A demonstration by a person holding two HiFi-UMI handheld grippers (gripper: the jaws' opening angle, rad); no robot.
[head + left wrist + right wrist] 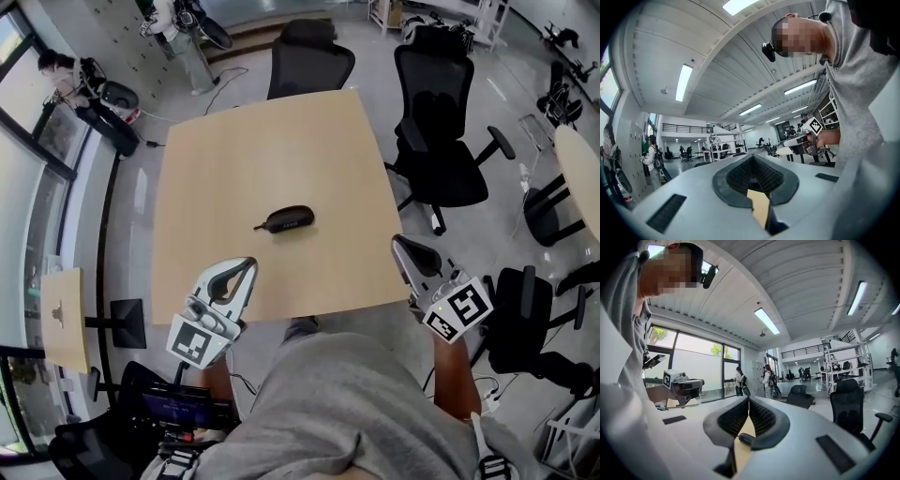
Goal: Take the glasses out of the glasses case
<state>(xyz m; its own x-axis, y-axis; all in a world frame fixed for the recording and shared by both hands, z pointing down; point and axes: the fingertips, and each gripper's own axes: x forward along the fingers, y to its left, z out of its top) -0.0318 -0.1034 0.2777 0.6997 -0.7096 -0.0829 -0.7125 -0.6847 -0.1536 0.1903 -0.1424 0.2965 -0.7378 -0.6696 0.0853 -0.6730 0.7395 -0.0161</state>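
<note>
Glasses case [286, 219]: dark, oblong, lying flat near the middle of the desk [281, 141], long axis running roughly 8 to 2 o'clock. Lid down, so the contents are hidden; glasses presumably inside, but that can't be confirmed. A thin dark bit sticks out at its 8 o'clock end; too small to say what it is. Nothing else on the desk.

Left gripper [246, 266]: over the near desk edge, at about 7 o'clock from the case, well apart from it. Jaws pressed together, nothing between them; its own view shows only a sliver of bare desk below the closed pads.

Right gripper [399, 244]: just off the desk's near right corner, at about 4 o'clock from the case, also well apart. Jaws pressed together and empty; its own view catches the case low between the pads, but far beyond the tips, not in them.

Both grippers are held level and aimed across the desk toward the case.

Step, as I judge it: approach only. Case untouched, not opened, task barely begun.

Next move calls for spreading both sets of jaws before contact. One gripper must pin the case body down, since a small light case will likely slide on a smooth desk. The other has to catch the lid edge and lift it. Only then is there anything to pull out.

Two office chairs [441, 122] stand beyond the far edge at 12 to 1 o'clock; not involved.
</note>
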